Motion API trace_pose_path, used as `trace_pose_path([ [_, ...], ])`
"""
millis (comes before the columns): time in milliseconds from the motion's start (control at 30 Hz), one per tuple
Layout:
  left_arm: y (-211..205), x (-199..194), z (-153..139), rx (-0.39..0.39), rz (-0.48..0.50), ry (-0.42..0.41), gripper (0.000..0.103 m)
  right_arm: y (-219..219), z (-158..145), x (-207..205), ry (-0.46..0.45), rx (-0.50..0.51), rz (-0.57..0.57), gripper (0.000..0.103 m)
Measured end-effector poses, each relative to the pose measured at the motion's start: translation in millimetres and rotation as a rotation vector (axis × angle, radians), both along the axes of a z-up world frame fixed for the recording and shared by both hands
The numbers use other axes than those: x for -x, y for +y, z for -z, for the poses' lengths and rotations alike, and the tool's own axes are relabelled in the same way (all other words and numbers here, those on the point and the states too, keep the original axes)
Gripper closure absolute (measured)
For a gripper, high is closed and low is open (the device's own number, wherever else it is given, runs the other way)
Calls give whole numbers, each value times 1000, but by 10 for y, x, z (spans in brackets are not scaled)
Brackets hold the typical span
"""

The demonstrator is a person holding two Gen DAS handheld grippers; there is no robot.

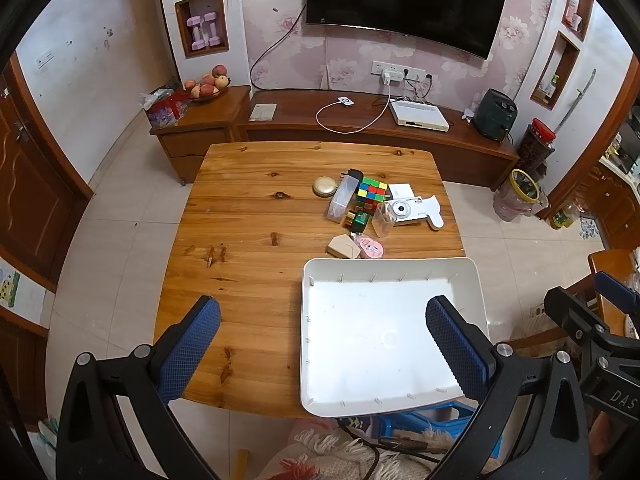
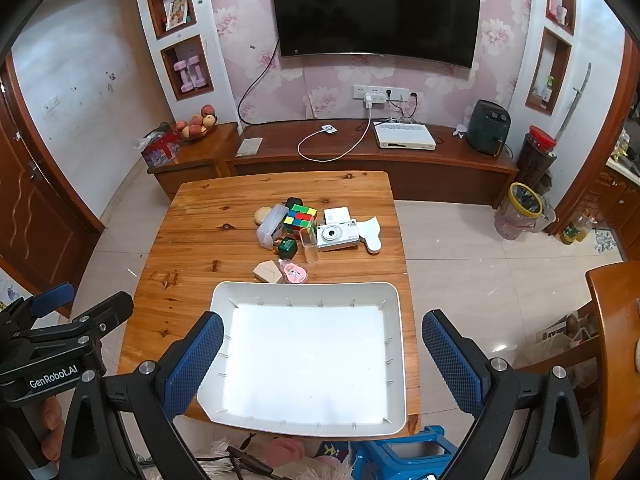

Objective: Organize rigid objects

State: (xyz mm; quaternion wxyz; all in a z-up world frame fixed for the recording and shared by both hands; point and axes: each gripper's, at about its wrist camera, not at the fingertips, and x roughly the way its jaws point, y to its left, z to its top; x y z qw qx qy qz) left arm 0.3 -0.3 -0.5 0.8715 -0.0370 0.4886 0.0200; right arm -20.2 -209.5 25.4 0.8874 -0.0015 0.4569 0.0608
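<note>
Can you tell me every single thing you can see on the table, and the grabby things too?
table: 1, brown wood, middle of room
tray: 1, white, empty, near edge of table
puzzle cube: 1, many colours, in the pile beyond the tray
camera: 1, white, right of the cube
white box: 1, behind the camera
clear case: 1, left of the cube
round tin: 1, gold, far left of pile
green item: 1, in front of the cube
clear cup: 1, beside the camera
tan box: 1, just beyond the tray
pink disc: 1, right of the tan box
left gripper: 1, black and blue, jaws open
right gripper: 1, black and blue, jaws open, above tray
</note>
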Motion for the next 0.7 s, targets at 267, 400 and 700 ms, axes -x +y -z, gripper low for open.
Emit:
trace_pose_path([
  [267,1,1,-1,1,0,1,1,15,30,12,4,-2,0,3],
  [400,2,1,-1,1,-1,0,1,16,34,19,4,-3,0,3],
  [700,4,0,-1,2,-1,1,1,3,31,15,7,-5,-1,3],
])
